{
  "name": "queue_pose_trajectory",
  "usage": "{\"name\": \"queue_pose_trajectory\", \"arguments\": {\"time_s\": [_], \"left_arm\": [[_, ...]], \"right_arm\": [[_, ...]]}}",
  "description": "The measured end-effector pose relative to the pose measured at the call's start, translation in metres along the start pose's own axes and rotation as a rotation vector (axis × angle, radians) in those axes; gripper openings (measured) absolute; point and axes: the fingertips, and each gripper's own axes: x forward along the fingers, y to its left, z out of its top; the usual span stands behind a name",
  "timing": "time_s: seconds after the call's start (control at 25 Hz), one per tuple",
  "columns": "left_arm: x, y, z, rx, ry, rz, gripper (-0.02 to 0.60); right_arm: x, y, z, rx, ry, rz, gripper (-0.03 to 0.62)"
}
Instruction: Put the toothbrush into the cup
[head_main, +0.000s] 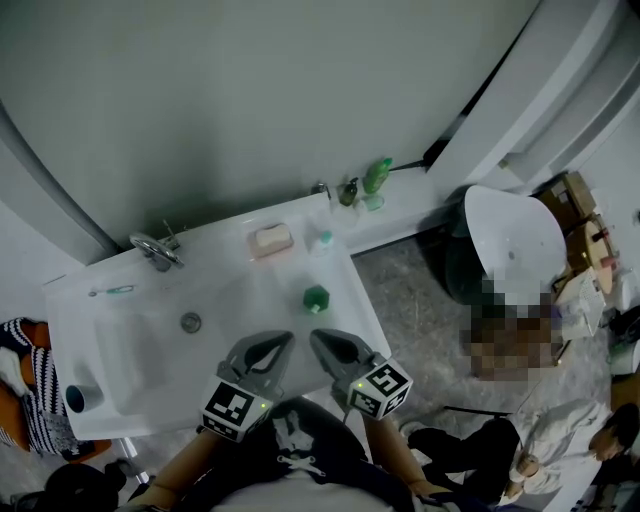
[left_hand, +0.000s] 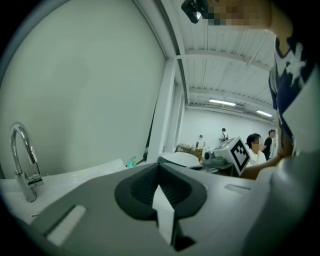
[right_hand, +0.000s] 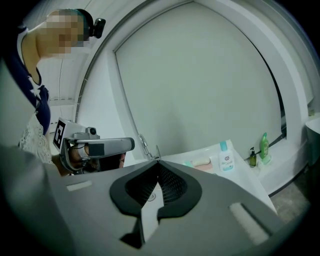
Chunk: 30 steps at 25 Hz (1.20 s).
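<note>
A thin toothbrush with a green end lies on the back left ledge of the white sink, left of the tap. A pale cup with a dark mouth sits at the sink's front left corner. Both grippers hover side by side over the sink's front edge, near the person's body and far from both objects. My left gripper has its jaws together with nothing between them. My right gripper is likewise shut and empty. Neither gripper view shows the toothbrush or the cup.
A pink soap bar, a small white bottle and a green cup-like object stand on the sink's right side. A green bottle and a dark one stand on the ledge behind. A white toilet is at the right.
</note>
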Motion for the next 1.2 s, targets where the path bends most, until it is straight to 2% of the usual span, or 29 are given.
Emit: {"name": "queue_pose_trajectory", "arguments": {"time_s": [0.32, 0.6, 0.76, 1.0, 1.2], "left_arm": [[-0.017, 0.005, -0.014, -0.023, 0.035, 0.081, 0.000], [-0.061, 0.037, -0.021, -0.056, 0.014, 0.219, 0.000], [-0.102, 0.061, -0.023, -0.086, -0.009, 0.315, 0.000], [-0.169, 0.093, -0.024, -0.105, -0.042, 0.418, 0.000], [-0.233, 0.116, -0.031, -0.135, -0.079, 0.527, 0.000]], "right_arm": [[0.010, 0.023, 0.000, -0.017, 0.031, 0.103, 0.002], [0.038, 0.056, -0.008, -0.034, 0.080, 0.223, 0.002], [0.068, 0.093, -0.005, -0.080, 0.115, 0.307, 0.002], [0.106, 0.159, -0.007, -0.201, 0.165, 0.398, 0.002], [0.135, 0.214, -0.015, -0.252, 0.188, 0.476, 0.002]]}}
